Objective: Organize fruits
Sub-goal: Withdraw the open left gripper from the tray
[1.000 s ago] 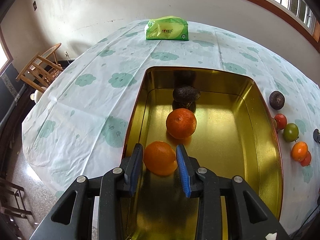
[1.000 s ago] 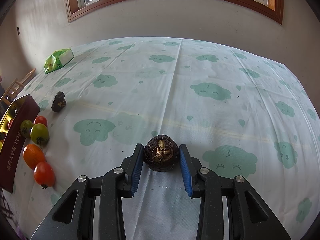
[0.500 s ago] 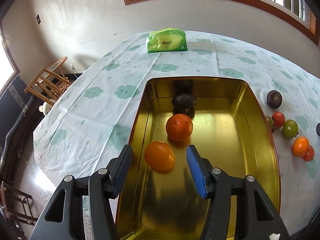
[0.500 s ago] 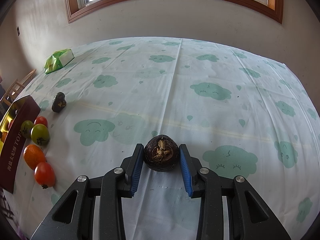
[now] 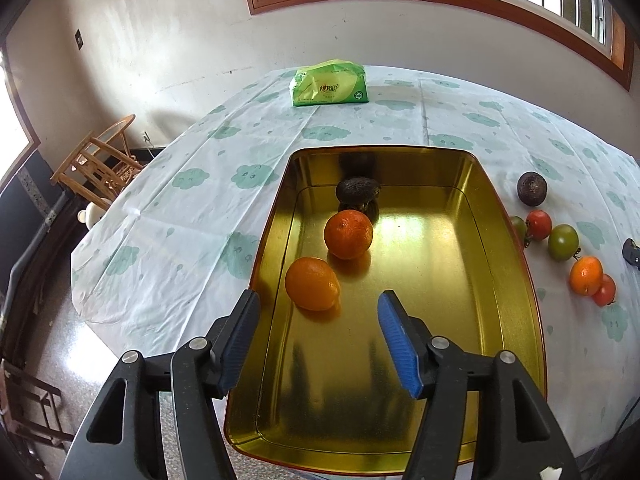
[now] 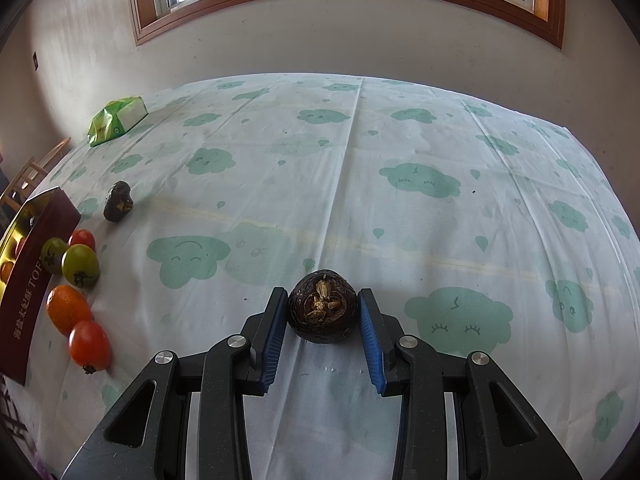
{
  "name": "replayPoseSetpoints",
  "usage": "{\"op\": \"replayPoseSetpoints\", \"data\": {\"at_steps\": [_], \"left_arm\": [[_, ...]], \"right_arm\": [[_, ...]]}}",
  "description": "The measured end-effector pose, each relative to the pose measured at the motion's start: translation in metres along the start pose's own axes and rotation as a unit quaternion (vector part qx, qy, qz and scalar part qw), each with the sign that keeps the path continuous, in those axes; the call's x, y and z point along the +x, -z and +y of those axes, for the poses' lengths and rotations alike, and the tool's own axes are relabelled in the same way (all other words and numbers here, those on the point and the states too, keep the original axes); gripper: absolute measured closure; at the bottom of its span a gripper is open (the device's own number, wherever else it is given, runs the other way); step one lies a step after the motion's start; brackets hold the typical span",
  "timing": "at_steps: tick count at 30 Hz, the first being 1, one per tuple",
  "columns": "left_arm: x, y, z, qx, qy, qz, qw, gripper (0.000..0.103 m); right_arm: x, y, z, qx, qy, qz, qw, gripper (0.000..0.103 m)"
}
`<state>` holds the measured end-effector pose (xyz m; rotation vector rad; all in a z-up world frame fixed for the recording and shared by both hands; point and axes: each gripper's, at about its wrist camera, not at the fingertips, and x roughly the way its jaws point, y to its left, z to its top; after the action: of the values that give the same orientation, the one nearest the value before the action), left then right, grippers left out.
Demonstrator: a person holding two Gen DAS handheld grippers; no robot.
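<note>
The left gripper (image 5: 318,338) has let go and pulled back, fingers spread; the orange (image 5: 312,283) now rests in the gold tin (image 5: 508,264). The right gripper (image 6: 322,334) brackets a dark passion fruit (image 6: 322,306) on the worktop (image 6: 360,184); firm grasp unclear.

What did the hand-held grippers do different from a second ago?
The left hand-held gripper let go of the near orange: its jaws opened wide and it pulled back and up, leaving the orange lying in the gold tin. The other orange and the dark fruit behind it stayed put. The right hand-held gripper did not move; the dark round fruit still sits between its jaws on the tablecloth.
</note>
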<state>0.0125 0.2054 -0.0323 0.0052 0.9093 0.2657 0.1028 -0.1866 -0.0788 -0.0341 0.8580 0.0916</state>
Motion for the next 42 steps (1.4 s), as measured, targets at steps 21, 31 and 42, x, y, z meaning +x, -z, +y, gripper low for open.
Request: {"op": "replayPoseSetpoints", "data": {"at_steps": [21,31,42], "left_arm": [[-0.023,0.02,0.019,-0.013,0.005,-0.036,0.9993,0.033],[-0.025,0.028,0.029,-0.017,0.015,-0.04,0.9989,0.029],[-0.023,0.033,0.036,-0.018,0.02,-0.038,0.9989,0.027]], "right_arm": [[-0.078,0.046,0.038,-0.001,-0.05,-0.018,0.999,0.066],[-0.115,0.029,0.127,-0.077,-0.117,-0.043,0.989,0.066],[-0.117,0.02,0.225,-0.152,-0.194,-0.03,0.969,0.066]]}}
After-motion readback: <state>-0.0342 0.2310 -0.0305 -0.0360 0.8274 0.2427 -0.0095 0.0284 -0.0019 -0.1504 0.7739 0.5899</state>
